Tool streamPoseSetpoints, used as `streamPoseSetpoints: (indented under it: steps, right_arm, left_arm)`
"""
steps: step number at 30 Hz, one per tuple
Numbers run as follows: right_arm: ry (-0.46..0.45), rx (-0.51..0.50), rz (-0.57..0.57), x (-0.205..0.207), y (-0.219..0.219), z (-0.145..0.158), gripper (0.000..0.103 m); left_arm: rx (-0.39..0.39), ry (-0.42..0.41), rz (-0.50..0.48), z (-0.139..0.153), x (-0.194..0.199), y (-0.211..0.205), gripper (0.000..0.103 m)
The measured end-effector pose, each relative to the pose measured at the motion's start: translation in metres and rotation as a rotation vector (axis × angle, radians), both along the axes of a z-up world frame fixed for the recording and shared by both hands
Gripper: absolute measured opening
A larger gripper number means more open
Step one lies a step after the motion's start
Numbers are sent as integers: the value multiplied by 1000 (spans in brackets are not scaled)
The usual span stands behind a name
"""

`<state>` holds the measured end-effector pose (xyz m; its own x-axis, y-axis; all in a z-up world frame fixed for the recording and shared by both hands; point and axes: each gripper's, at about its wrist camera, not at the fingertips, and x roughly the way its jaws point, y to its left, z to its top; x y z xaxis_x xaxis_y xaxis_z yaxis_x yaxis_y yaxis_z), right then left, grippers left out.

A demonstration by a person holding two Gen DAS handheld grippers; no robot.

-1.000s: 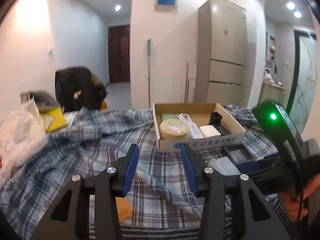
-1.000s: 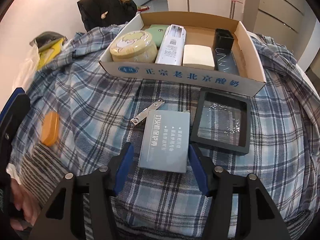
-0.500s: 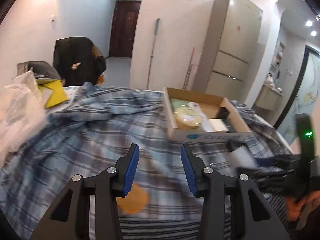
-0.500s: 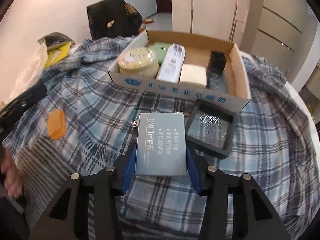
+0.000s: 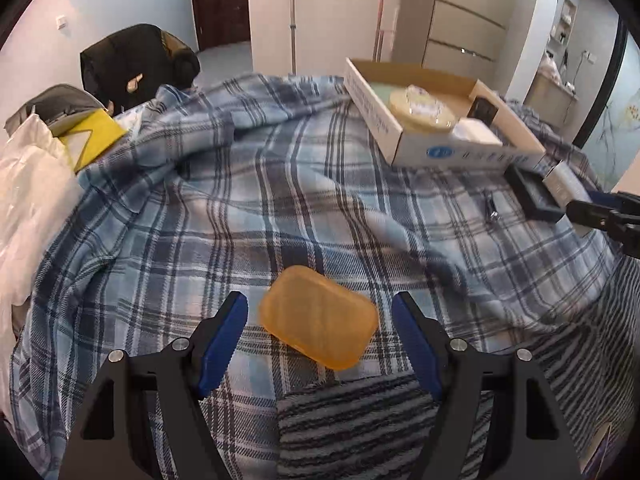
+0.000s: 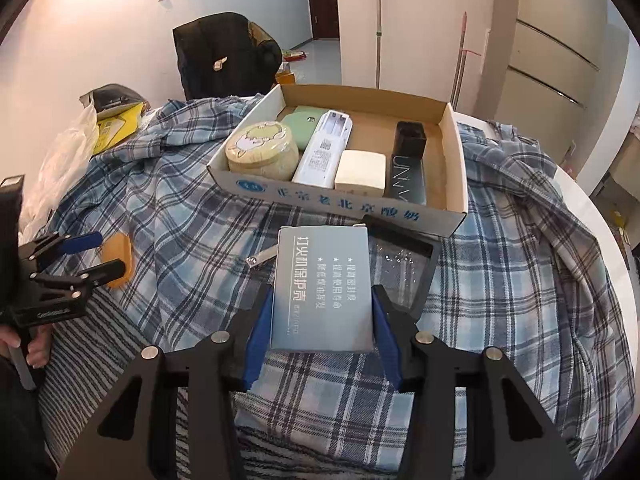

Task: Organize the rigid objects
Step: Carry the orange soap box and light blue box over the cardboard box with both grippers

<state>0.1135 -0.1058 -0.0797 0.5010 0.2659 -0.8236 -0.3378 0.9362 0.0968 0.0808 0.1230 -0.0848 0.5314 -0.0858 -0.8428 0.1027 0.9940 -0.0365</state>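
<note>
Between the spread fingers (image 5: 224,332), orange case (image 5: 318,316)

Room interior. Pale walls (image 6: 100,32) enclose a space with a dark wooden door (image 5: 218,0) at the far end and a grey floor (image 5: 224,62) before it. A tall beige refrigerator (image 6: 560,52) stands at right; a mop handle (image 6: 377,20) leans on the adjoining wall. A chair draped in a black jacket (image 6: 224,52) sits at left. A blue plaid cloth (image 5: 240,200) covers the table, with a white plastic bag (image 5: 28,200) at its left edge.
</note>
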Motion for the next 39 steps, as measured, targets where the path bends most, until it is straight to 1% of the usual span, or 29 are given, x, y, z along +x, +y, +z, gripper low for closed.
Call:
streamPoseSetpoints:
  steps: [1,3,4,6,7,8,12,16,19,23,28,31,34,36,39]
  right_arm:
    - [-1,-1,2,-1,0,0,46]
    - [-4,0,6,-2,-1,2,46]
    - [-6,4,4,-2,-2,4,46]
    - [-13,19,-1,-2,-7,8,46]
    - [-19,19,-2,-3,-8,10,46]
    - [-27,16,-5,-3,-10,12,46]
    - [-40,19,-23,-1,-19,19,46]
    - [-53,27,-49,3,-30,25,46]
    - [-57,32,-72,12,-36,29,46]
    - [-49,50,-78,33,-33,39,46]
    - [-86,52,-116,64,-29,53,46]
    - [-70,56,-141,86,-30,47,46]
    - [10,92,-156,106,-31,30,46]
    - [34,99,-160,112,-32,20,46]
    - [52,85,-166,119,-32,7,46]
  left_arm:
    - [3,17,-10,-2,2,-1,77]
    - [42,53,-18,-10,8,-4,77]
    - [68,61,-31,-13,8,-6,77]
    - [91,50,-44,-14,8,-9,77]
    - [91,52,-47,-13,9,-9,76]
    - [94,50,-50,-13,10,-9,68]
    - [84,33,-48,-9,11,-5,67]
    - [67,-13,-46,6,5,-5,67]
    - [56,-58,-41,26,4,-10,67]
    - [51,-112,-63,52,13,-29,67]
    - [29,-169,-103,76,29,-61,67]
    - [17,-193,-130,83,39,-80,67]
    - [17,-206,-153,83,51,-99,67]
    - [4,-204,-164,82,60,-109,67]
    - [-5,-202,-170,79,73,-119,67]
